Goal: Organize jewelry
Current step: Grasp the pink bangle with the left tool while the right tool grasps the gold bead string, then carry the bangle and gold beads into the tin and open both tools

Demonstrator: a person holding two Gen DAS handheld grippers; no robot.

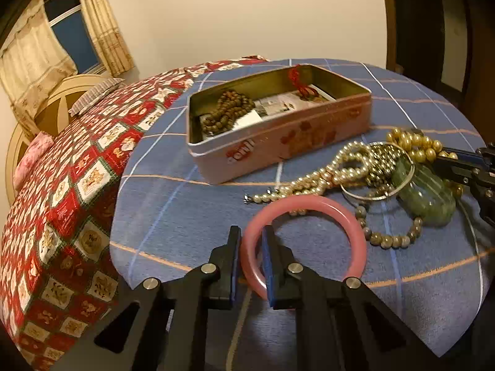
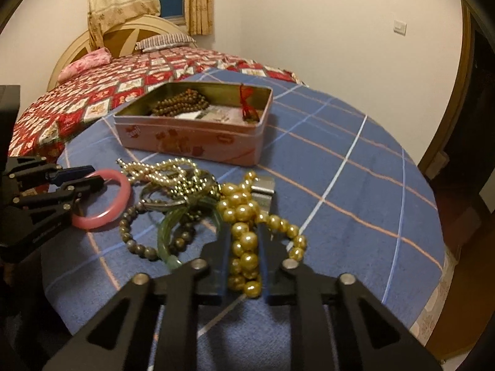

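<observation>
Left tool [image 1: 251,266] clamps the pink bangle [image 1: 304,241] rim, lower centre: rigid, smooth, likely slippery and brittle. Right tool [image 2: 246,266] pinches the gold bead strand [image 2: 244,235]: limp, will dangle. Tin [image 1: 278,133] above.

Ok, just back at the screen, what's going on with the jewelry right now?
Both tools are closed on a piece. The left tool is clamped on the rim of the pink bangle, which lies on the blue checked cloth. The right tool grips the gold bead strand at the edge of the tangled pile. The open tin behind already holds brown beads.
</observation>
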